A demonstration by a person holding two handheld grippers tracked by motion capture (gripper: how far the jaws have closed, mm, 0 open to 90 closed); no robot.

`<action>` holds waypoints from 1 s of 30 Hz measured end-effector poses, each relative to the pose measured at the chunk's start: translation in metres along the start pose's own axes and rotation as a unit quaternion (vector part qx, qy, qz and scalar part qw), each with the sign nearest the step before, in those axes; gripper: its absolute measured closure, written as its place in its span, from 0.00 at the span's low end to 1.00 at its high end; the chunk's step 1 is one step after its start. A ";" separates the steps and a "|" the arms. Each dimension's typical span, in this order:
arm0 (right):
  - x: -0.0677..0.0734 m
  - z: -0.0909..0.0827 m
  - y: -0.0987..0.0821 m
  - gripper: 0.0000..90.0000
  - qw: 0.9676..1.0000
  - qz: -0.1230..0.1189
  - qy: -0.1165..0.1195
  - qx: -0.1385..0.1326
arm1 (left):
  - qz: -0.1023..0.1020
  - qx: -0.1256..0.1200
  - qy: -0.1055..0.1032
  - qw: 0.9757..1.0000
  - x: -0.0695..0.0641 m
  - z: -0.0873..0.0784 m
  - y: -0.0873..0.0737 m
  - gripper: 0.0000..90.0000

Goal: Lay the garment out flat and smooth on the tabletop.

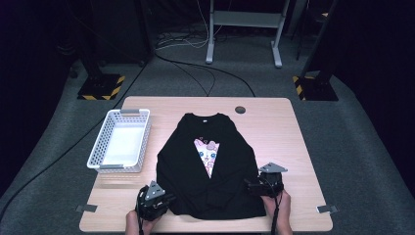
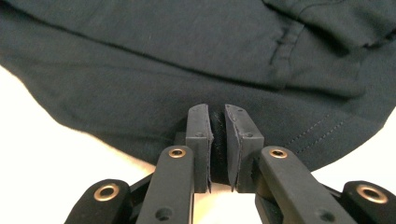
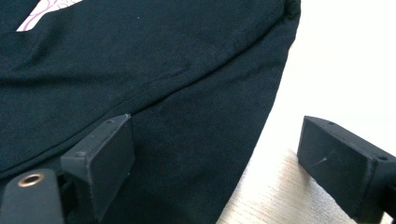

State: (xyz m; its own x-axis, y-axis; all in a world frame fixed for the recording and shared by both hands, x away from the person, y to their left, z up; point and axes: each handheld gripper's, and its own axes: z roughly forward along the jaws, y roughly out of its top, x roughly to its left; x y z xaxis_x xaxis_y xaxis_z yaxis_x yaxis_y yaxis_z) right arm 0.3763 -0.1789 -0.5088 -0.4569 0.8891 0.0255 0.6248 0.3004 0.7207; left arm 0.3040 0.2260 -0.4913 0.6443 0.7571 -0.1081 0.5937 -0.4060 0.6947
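Left tool (image 2: 217,140) clamped on shirt (image 1: 210,166) hem, right tool (image 3: 219,168) apart astride its edge: an uneven pull may skew the fold.

Black hand-held gripper (image 2: 217,140) with brass-ringed screws, grey triangular plate, seemingly.

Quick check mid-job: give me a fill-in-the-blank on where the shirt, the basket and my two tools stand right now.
1. The left tool is ____ on the hem of the black shirt.
2. The right tool has its jaws ____, astride the shirt's side edge.
3. The white basket sits to the shirt's ____ in the high view.
4. The shirt's sleeves are folded ____ its front.

Missing words: shut; open; left; across
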 end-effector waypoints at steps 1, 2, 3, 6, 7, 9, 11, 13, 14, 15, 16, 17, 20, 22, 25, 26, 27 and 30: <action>0.000 0.000 0.000 0.12 1.000 0.000 0.000 0.000 | -0.002 0.002 0.002 1.000 0.002 -0.003 -0.002 0.88; 0.000 0.000 0.000 0.12 1.000 -0.001 0.000 0.000 | -0.009 0.001 0.004 1.000 0.003 -0.006 -0.004 0.86; 0.000 0.000 0.000 0.12 1.000 -0.001 0.001 0.000 | -0.023 -0.005 -0.001 1.000 0.007 -0.011 -0.007 0.82; 0.000 0.000 0.000 0.12 1.000 -0.001 0.001 0.000 | -0.038 -0.018 -0.005 0.999 0.012 -0.020 -0.011 0.78; 0.000 0.000 0.000 0.12 1.000 -0.001 0.001 0.000 | -0.043 -0.023 -0.004 0.999 0.014 -0.023 -0.012 0.73; 0.000 0.000 0.000 0.12 1.000 0.000 0.001 0.000 | -0.050 -0.035 -0.004 0.998 0.018 -0.033 -0.012 0.60; 0.000 0.001 0.001 0.12 1.000 -0.001 0.001 -0.001 | -0.054 -0.043 0.004 0.998 0.021 -0.037 -0.010 0.52; 0.000 0.000 0.001 0.12 1.000 -0.001 0.001 -0.001 | -0.056 -0.046 0.007 0.997 0.023 -0.038 -0.006 0.46; 0.000 0.001 0.001 0.12 1.000 -0.001 0.001 -0.001 | -0.057 -0.049 0.011 0.997 0.024 -0.038 -0.004 0.41; 0.000 0.001 0.001 0.12 1.000 -0.001 0.001 -0.001 | -0.057 -0.049 0.011 0.997 0.024 -0.038 -0.004 0.39; 0.000 0.001 0.001 0.12 1.000 -0.001 0.001 -0.001 | -0.055 -0.053 0.015 0.997 0.026 -0.036 0.001 0.37; 0.000 0.000 0.001 0.12 1.000 -0.001 0.001 -0.001 | -0.055 -0.053 0.015 0.997 0.026 -0.036 0.001 0.35; -0.001 0.001 0.001 0.12 1.000 -0.002 0.001 -0.001 | -0.044 -0.050 0.018 0.998 0.027 -0.021 0.018 0.32; -0.001 0.000 0.000 0.12 1.000 -0.001 0.001 -0.001 | -0.032 -0.045 0.019 0.998 0.026 -0.009 0.029 0.30; -0.001 0.000 0.000 0.12 1.000 -0.001 0.001 -0.001 | -0.007 -0.034 0.032 0.999 0.025 0.013 0.046 0.26; -0.001 0.000 0.000 0.13 1.000 -0.001 0.001 -0.001 | -0.006 -0.033 0.037 0.999 0.026 0.019 0.049 0.25; -0.001 0.000 0.000 0.13 1.000 -0.001 0.001 -0.001 | -0.008 -0.028 0.040 0.999 0.029 0.027 0.053 0.24; -0.001 0.000 0.000 0.13 1.000 0.000 0.000 -0.001 | -0.017 -0.012 0.036 0.999 0.035 0.047 0.060 0.20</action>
State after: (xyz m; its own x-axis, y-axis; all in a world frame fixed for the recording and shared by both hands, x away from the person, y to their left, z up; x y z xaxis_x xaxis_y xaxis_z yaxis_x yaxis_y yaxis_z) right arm 0.3770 -0.1792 -0.5087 -0.4574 0.8889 0.0253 0.6231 0.3001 0.7223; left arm 0.3850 0.2046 -0.4867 0.5875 0.8051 -0.0816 0.6027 -0.3681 0.7080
